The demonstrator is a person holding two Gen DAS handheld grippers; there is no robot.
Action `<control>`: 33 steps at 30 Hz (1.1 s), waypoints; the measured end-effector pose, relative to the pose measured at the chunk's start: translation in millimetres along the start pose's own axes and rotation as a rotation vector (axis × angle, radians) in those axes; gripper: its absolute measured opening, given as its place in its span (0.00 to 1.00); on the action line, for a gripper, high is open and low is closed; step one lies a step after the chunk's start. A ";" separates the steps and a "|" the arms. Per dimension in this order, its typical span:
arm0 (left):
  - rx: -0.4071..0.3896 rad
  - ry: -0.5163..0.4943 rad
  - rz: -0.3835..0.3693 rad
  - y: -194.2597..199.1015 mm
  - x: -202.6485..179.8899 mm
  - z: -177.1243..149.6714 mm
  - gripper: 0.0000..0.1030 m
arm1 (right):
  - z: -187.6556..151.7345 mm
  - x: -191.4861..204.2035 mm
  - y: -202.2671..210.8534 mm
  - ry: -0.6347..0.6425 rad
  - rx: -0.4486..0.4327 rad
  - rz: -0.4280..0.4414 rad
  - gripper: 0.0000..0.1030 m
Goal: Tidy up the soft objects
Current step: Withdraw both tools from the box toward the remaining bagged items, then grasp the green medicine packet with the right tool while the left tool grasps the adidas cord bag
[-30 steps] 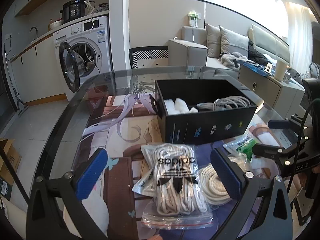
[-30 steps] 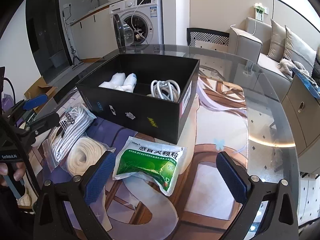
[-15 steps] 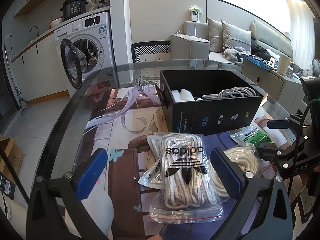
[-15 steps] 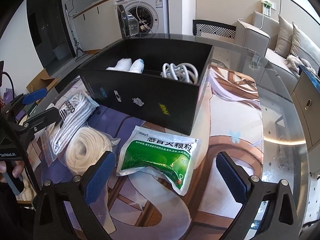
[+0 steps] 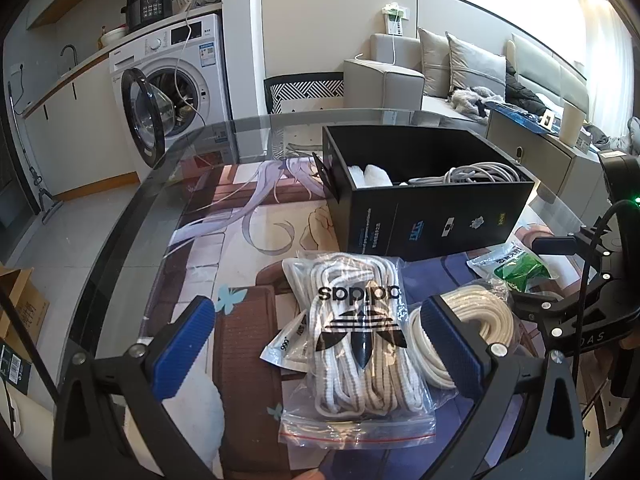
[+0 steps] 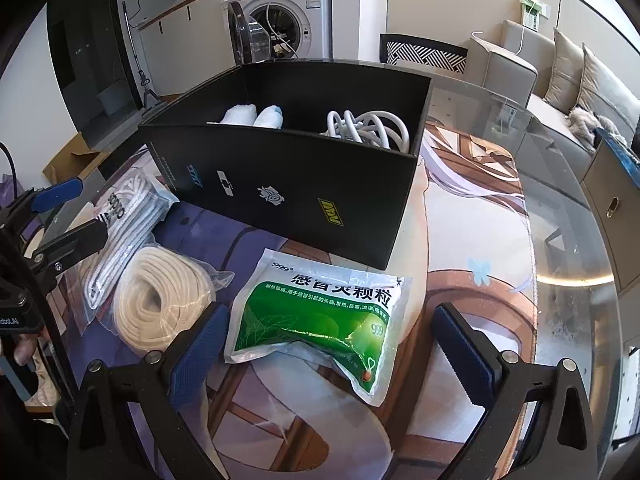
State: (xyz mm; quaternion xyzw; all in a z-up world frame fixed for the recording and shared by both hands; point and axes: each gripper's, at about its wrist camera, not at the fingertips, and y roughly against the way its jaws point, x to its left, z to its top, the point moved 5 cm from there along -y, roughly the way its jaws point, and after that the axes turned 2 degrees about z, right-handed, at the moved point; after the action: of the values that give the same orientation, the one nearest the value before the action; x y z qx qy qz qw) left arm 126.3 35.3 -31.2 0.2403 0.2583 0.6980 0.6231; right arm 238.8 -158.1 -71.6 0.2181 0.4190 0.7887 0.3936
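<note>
A clear bag of white laces with a black logo (image 5: pixel 358 340) lies on the table between the fingers of my open left gripper (image 5: pixel 320 344); it also shows in the right wrist view (image 6: pixel 120 220). A bagged coil of cream rope (image 5: pixel 472 332) (image 6: pixel 160 300) lies beside it. A green and white sachet (image 6: pixel 320 316) (image 5: pixel 516 268) lies between the fingers of my open right gripper (image 6: pixel 332 348). A black box (image 5: pixel 432 200) (image 6: pixel 288 184) behind them holds white rolled cloths (image 6: pixel 256 116) and a coiled white cable (image 6: pixel 368 128).
The glass table (image 5: pixel 132 216) carries a printed mat (image 6: pixel 460 240). A washing machine (image 5: pixel 172 72) with its door open, a patterned chair (image 5: pixel 304 92) and a sofa (image 5: pixel 460 64) stand beyond. A cardboard box (image 5: pixel 20 308) sits on the floor at left.
Both grippers have moved forward and lower toward the table; the lace bag and the sachet now sit larger between their open fingers. Nothing on the table has moved.
</note>
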 end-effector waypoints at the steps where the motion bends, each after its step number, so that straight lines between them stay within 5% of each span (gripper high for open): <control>1: 0.004 -0.002 -0.002 -0.8 -0.4 -0.5 1.00 | -0.7 0.2 0.3 0.001 0.000 -0.005 0.99; 9: 0.018 -0.005 -0.006 -3.3 -1.2 -2.1 1.00 | -4.6 -3.6 3.4 -0.004 0.005 -0.005 0.97; 13: 0.019 -0.004 -0.009 -3.5 -1.2 -2.2 1.00 | -5.7 -0.4 10.0 0.017 -0.014 0.015 0.76; 19: 0.023 -0.010 -0.010 -5.0 -2.0 -2.7 1.00 | -10.9 2.4 16.6 0.062 -0.019 0.052 0.64; 33: 0.065 -0.010 -0.030 -4.7 -1.9 -10.5 1.00 | -8.8 7.9 37.7 0.076 -0.057 0.105 0.60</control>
State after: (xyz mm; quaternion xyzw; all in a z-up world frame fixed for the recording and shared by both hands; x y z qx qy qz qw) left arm 123.1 33.2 -42.2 0.2599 0.2816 0.6785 0.6267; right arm 211.7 -168.9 -45.0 0.1982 0.3988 0.8276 0.3416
